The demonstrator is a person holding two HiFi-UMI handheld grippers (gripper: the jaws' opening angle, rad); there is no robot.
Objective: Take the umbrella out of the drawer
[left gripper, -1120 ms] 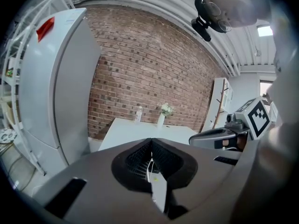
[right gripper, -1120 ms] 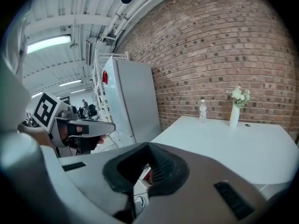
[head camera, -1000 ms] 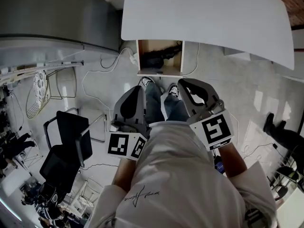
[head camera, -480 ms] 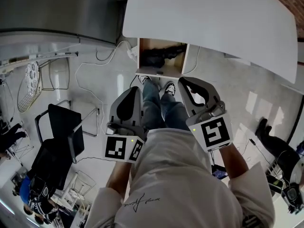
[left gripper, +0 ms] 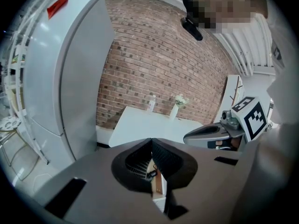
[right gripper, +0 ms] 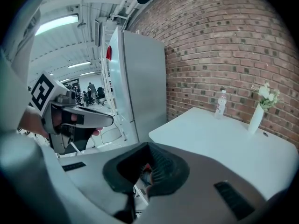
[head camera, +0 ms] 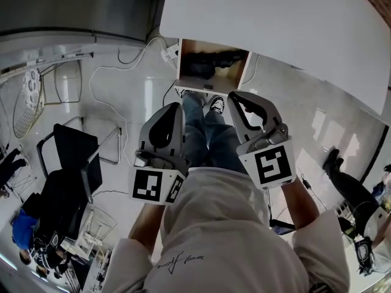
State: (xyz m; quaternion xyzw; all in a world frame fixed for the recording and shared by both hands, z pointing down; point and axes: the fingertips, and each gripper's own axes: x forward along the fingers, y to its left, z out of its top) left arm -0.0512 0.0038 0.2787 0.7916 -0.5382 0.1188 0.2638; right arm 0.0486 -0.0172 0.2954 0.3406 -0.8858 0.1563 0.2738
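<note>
Under the white table (head camera: 275, 23) a wooden drawer (head camera: 241, 78) stands pulled out, and a dark folded umbrella (head camera: 211, 61) lies inside it. Both grippers hang in front of my body, above my legs and short of the drawer. My left gripper (head camera: 176, 107) is shut and holds nothing; in the left gripper view its tips (left gripper: 152, 141) meet. My right gripper (head camera: 235, 96) is also shut and empty, its tips (right gripper: 148, 146) together. Each gripper view shows the other gripper beside it, the right gripper (left gripper: 219, 134) and the left gripper (right gripper: 70, 118).
A tall grey cabinet (head camera: 73, 8) stands left of the table. A black chair (head camera: 67, 176), a wire basket (head camera: 24, 102) and floor cables (head camera: 116, 84) lie at the left. A bottle (right gripper: 219, 104) and a vase (right gripper: 258, 113) stand on the table. Someone's dark shoe (head camera: 333, 160) shows at the right.
Both grippers have sunk and moved forward toward the drawer, still shut. The drawer and table now look larger and nearer in the head view.
</note>
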